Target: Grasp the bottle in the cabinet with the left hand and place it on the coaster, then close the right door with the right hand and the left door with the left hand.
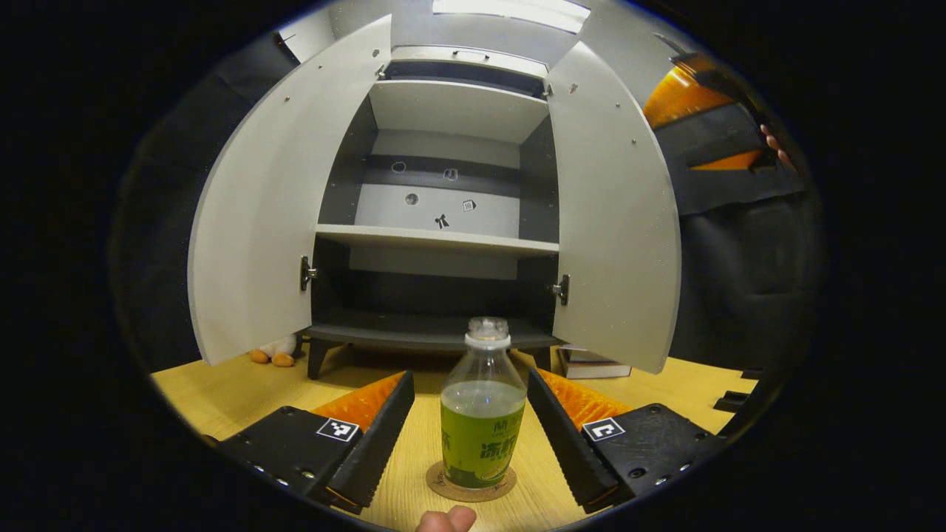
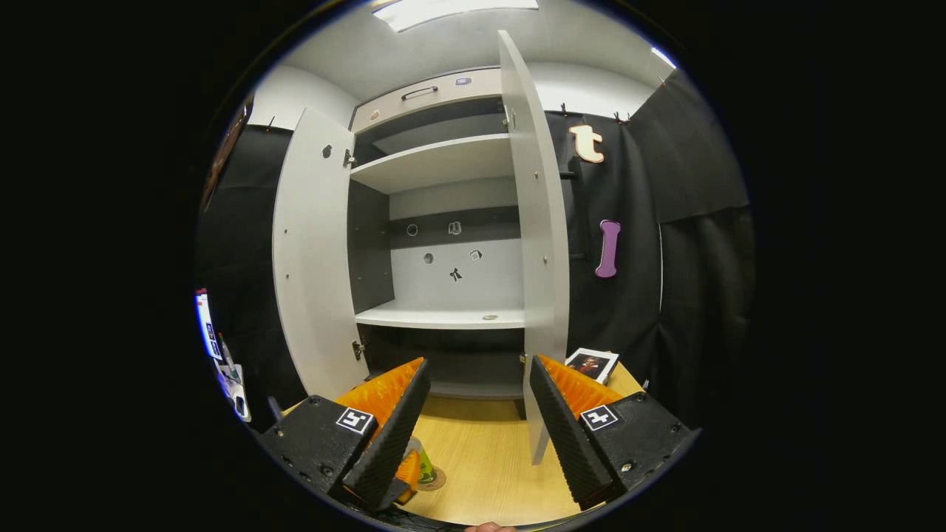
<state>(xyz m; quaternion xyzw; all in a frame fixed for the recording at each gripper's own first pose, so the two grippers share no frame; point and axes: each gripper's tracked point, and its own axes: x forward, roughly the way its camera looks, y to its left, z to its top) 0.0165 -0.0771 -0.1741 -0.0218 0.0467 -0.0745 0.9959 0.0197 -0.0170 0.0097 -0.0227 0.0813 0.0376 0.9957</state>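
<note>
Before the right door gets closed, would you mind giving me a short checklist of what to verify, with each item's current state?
1. Bottle upright on coaster: ok.
2. Left gripper open, fingers apart from the bottle: ok.
3. Right gripper open: ok.
4. Right door open, its edge ahead of the right gripper: ok.
5. Left door open, to be closed later: ok.
6. Book clear of the right door's swing: cannot tell.

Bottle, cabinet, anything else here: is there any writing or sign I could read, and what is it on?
Bottle, green wrapper: large pale characters, too blurred to read.
Coaster, edge: tiny print, too small to read.
Cabinet, back wall: small stickers, shapes only, no words legible.
Square tags: black-and-white patterns, no words.
Book beside the cabinet: a picture on the cover, no legible writing.
</note>
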